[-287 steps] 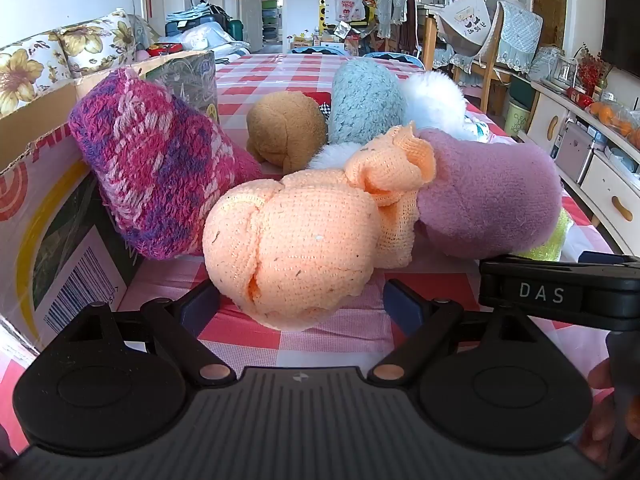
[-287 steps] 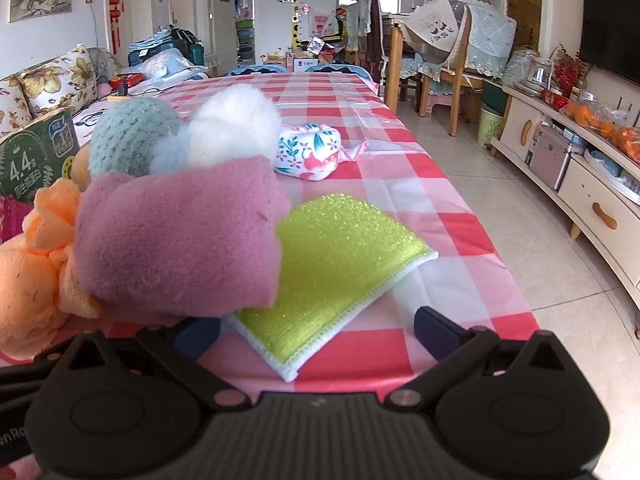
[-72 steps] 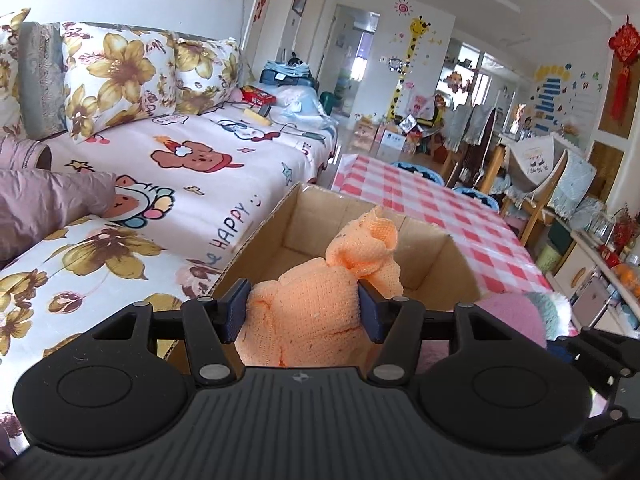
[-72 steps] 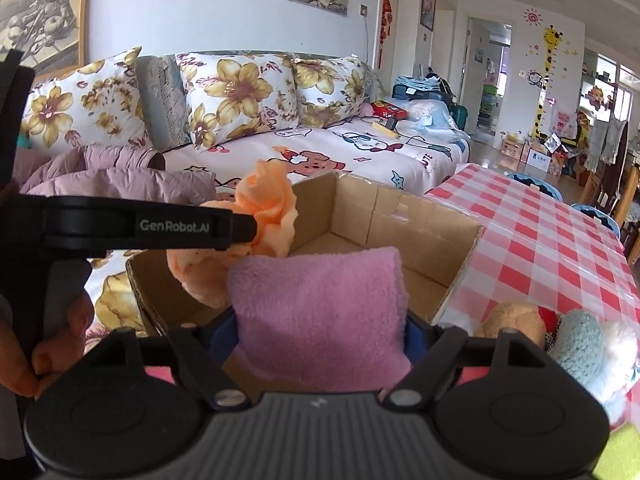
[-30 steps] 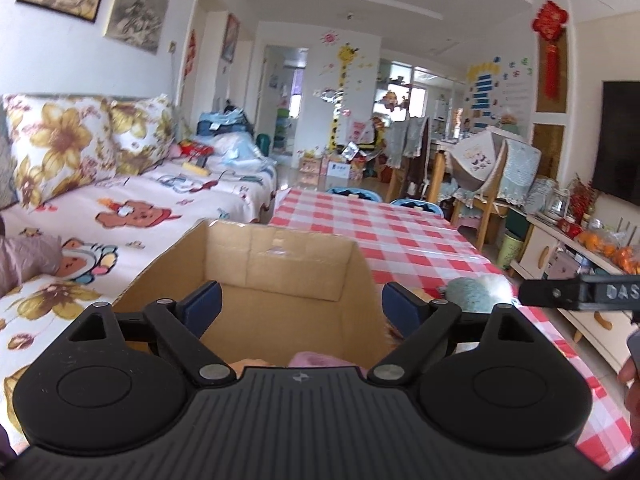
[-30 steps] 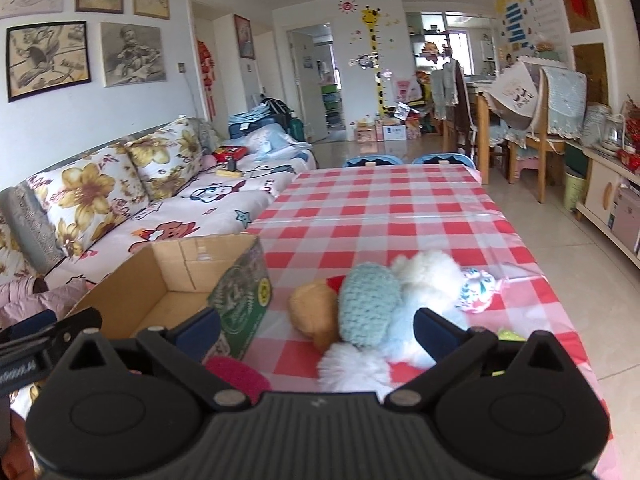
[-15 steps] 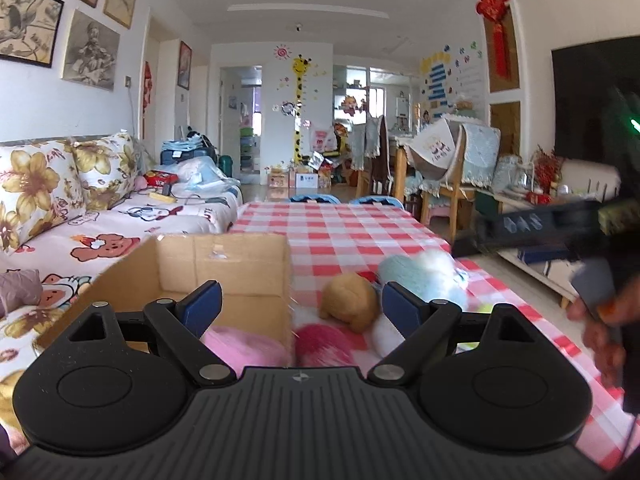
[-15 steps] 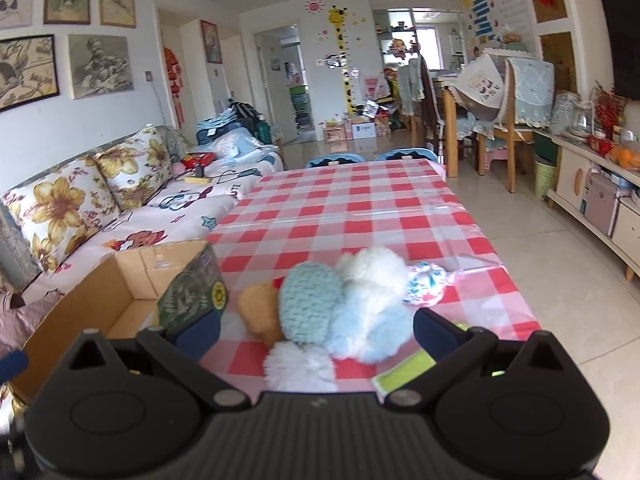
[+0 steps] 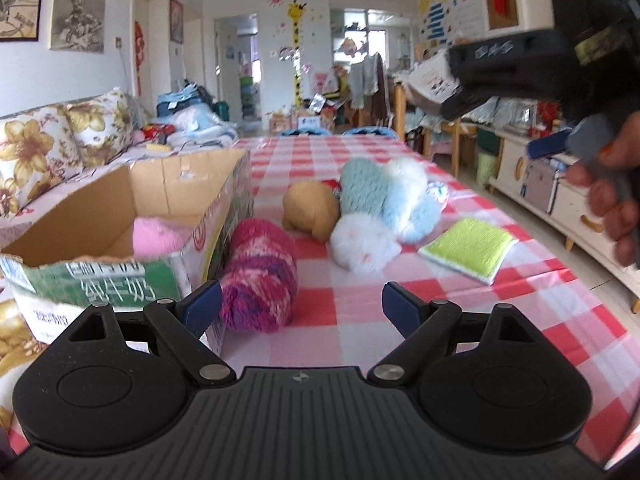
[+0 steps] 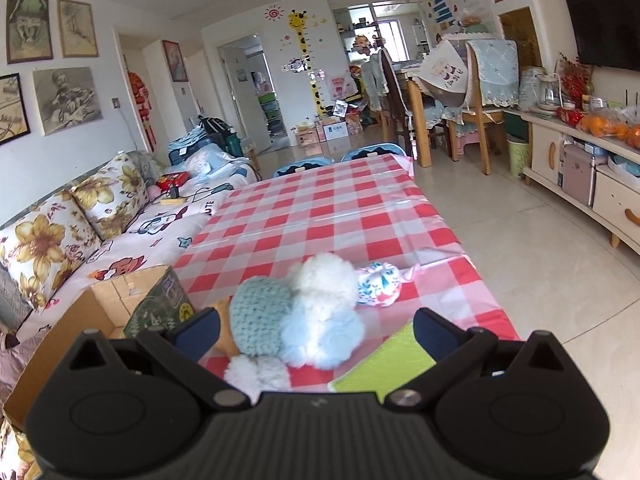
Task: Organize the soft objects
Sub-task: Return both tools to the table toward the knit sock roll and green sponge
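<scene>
We hold the left gripper [image 9: 302, 300] above the near end of the table, its jaws spread wide with nothing between them. We hold the right gripper [image 10: 316, 328] higher over the same table, jaws likewise spread wide and empty. In the left wrist view the right gripper appears as a dark blurred body at upper right, with the right hand [image 9: 612, 208] wrapped around its handle.

We take the cardboard box [image 9: 120, 216] as the landmark. It stands open at the left edge of the checked tablecloth [image 9: 400, 320], next to the floral sofa [image 10: 80, 220]. A pink soft item [image 9: 160, 236] lies inside the box against its near wall.

The remaining soft objects are on the tablecloth to the right of the box:

- The magenta knitted bundle [image 9: 260, 276] lies just beside the box's right wall, touching it or nearly so; we cannot tell which.
- The tan plush [image 9: 312, 210] sits farther from the box, beyond the magenta bundle.
- The teal knitted piece [image 10: 260, 320] leans against the tan plush on the side away from the box.
- The pale blue and white fluffy pile [image 10: 324, 316] touches the teal piece, with one white puff [image 9: 362, 242] at its near end.
- The floral cloth pouch [image 10: 378, 288] rests behind the fluffy pile, on the side away from the box.
- The lime green pad [image 9: 468, 248] lies flat, farthest from the box, near the table's right edge.
</scene>
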Action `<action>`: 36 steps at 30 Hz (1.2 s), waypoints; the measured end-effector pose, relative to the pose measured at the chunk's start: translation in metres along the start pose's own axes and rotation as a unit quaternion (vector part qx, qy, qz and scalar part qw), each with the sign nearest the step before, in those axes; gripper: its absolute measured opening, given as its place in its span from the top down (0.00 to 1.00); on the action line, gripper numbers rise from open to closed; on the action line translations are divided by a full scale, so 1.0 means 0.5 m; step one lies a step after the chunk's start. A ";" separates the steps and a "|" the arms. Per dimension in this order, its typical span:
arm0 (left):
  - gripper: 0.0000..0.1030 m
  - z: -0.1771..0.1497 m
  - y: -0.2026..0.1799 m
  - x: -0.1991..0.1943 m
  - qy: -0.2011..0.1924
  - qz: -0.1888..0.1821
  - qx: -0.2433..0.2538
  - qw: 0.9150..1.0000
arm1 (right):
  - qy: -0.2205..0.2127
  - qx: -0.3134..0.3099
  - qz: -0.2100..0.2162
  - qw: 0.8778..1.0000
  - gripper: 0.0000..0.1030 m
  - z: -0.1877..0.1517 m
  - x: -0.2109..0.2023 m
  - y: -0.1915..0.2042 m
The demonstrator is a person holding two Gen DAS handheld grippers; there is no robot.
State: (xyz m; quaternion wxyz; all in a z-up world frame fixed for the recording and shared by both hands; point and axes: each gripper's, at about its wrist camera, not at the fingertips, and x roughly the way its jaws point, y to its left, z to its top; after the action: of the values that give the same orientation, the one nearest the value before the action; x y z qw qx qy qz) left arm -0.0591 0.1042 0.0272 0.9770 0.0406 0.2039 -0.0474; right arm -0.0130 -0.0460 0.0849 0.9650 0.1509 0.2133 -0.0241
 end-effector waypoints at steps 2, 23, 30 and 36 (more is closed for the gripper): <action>0.00 -0.001 -0.009 0.007 0.005 0.007 -0.004 1.000 | -0.001 0.003 -0.001 1.000 0.01 0.001 0.000 -0.008; 0.00 -0.015 -0.065 0.052 0.004 -0.019 0.033 0.999 | 0.016 0.022 -0.012 1.000 0.01 0.010 0.031 -0.062; 0.00 -0.016 -0.108 0.086 0.031 -0.094 0.081 0.992 | 0.029 0.027 -0.021 0.999 0.01 0.007 0.048 -0.080; 0.00 -0.006 -0.109 0.065 0.041 -0.128 0.057 0.989 | 0.048 0.005 -0.026 0.998 0.01 -0.001 0.067 -0.086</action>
State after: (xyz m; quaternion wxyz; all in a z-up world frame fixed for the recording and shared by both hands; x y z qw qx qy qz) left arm -0.0366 0.0478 0.0083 0.9499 0.0716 0.2444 -0.1814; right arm 0.0126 -0.0862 0.0585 0.9518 0.1511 0.2635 -0.0434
